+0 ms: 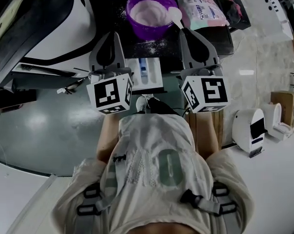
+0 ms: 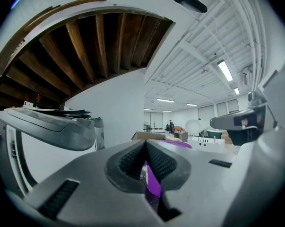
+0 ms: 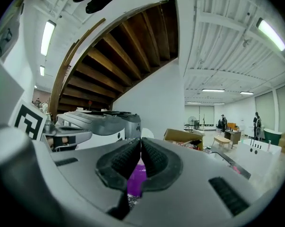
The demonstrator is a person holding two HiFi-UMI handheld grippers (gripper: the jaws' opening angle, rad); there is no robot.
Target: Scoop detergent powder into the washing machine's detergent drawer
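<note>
Left claw (image 2: 145,145): pressing together on nothing.
Right claw (image 3: 141,143): likewise pressing together, empty.
Purple bowl (image 3: 135,176): peeking through as a sliver.

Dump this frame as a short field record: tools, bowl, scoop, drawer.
left tool: shut, empty
right tool: shut, empty, tip near the scoop
bowl: purple, holds white powder
scoop: white, at the bowl's right rim, not held
drawer: open, seen between the two tools
packet: pink, right of the bowl
washing machine: at left
</note>
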